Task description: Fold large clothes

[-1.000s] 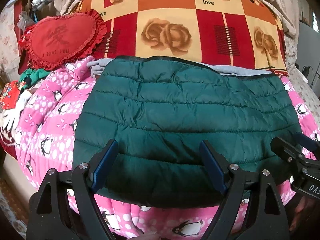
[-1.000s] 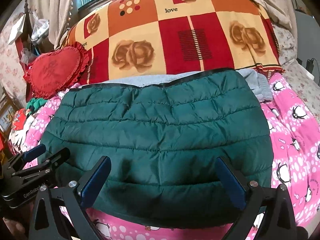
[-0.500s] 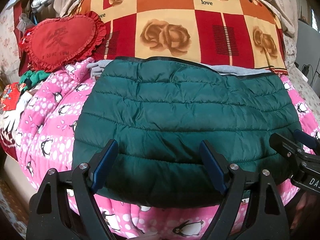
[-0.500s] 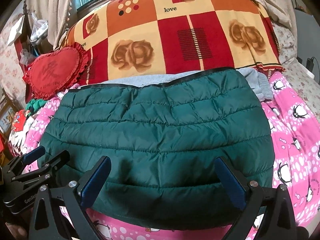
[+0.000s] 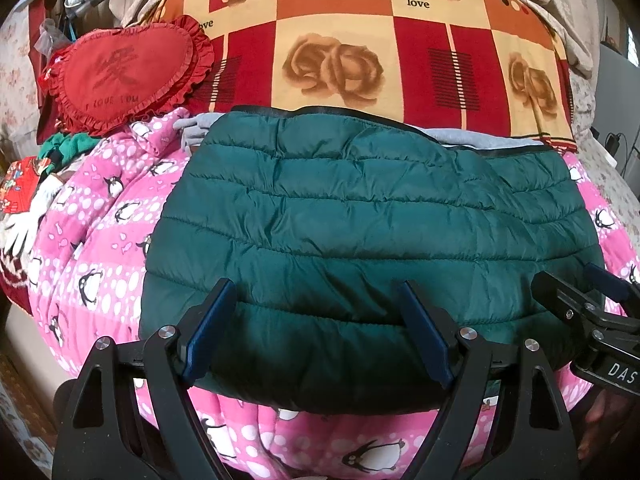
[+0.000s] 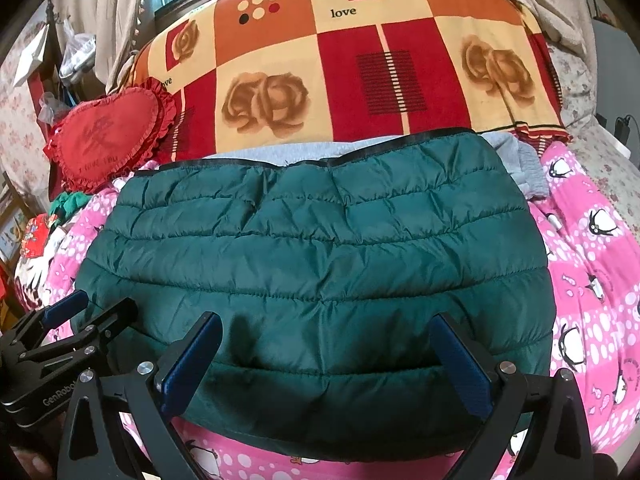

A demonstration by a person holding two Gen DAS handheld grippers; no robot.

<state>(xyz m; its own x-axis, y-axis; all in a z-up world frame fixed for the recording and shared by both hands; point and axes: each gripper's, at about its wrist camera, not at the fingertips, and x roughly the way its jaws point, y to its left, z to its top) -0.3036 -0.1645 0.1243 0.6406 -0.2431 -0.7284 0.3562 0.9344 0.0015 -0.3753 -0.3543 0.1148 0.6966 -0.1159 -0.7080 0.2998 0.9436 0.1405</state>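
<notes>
The green jacket [image 5: 372,224] lies folded on the pink quilt [image 5: 100,220], centre-frame. Both claws, left [image 5: 318,332] and right [image 6: 326,364], gape wide at six o'clock, empty. It looks light, puffy and slippery; pinch the near hem corners.

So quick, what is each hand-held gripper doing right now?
Left hand-held gripper: open, holding nothing, above the dark green quilted puffer jacket.
Right hand-held gripper: open, holding nothing, over the same jacket.
</notes>
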